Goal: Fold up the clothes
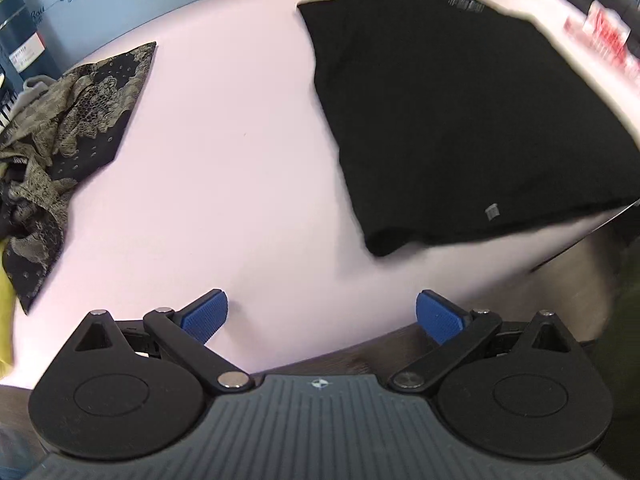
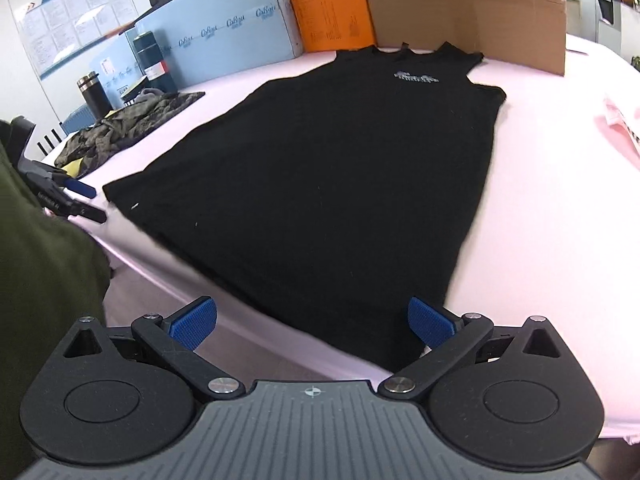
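Observation:
A black sleeveless top lies spread flat on the pink table, neck end far, hem near. My left gripper is open over the table's near edge, left of the hem corner, with nothing between its blue pads. In the right wrist view the same black top fills the middle. My right gripper is open just before the hem's right part, holding nothing. The left gripper shows at the left edge of that view.
A crumpled lace-patterned dark garment lies at the table's left. Light blue boxes, an orange box and a cardboard box line the far edge. A pink printed cloth lies right. A person's green sleeve is at left.

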A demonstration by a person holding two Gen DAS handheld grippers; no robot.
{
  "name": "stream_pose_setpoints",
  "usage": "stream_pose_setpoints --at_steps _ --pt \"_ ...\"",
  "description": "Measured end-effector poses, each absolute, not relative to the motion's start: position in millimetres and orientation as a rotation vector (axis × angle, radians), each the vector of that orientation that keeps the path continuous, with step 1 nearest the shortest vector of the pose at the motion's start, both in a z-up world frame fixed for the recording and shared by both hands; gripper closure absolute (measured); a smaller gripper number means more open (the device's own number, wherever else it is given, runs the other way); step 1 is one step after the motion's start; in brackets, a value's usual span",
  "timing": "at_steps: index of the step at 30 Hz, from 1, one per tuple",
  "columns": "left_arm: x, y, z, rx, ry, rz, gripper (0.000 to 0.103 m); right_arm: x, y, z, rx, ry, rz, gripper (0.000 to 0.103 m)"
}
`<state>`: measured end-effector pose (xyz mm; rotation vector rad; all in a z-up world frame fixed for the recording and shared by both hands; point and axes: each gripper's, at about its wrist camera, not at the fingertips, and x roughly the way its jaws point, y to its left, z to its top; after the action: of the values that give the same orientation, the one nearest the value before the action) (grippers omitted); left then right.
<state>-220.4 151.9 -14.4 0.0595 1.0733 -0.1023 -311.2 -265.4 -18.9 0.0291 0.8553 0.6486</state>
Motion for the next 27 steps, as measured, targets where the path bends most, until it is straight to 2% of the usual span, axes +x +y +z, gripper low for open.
stream_pose_setpoints --at_steps 4,10,15,24,27 --pt "-206.1 145.1 6.3 0.06 0.938 -0.046 0.002 -307.6 -254.3 -5.2 0.039 0.793 0.642 0.0" --pt "-182.3 143.6 -19.9 0.232 0.992 0.047 0.002 -273.3 -189.2 11.4 -0.047 0.737 0.783 0.0" --pt "-200.0 162.9 -21.2 0.203 0.997 0.059 0.0 -240.6 -126.4 13.3 -0.009 0.729 0.905 0.0" --pt "-218.3 186.7 -21.9 0.162 1.008 0.138 0.0 -233.7 -35.1 -27.8 0.124 1.052 1.291 0.0" --pt "-222.9 189.7 -20.1 0.137 1.003 0.14 0.0 -225.7 -35.8 -19.3 0.235 1.054 1.425 0.001"
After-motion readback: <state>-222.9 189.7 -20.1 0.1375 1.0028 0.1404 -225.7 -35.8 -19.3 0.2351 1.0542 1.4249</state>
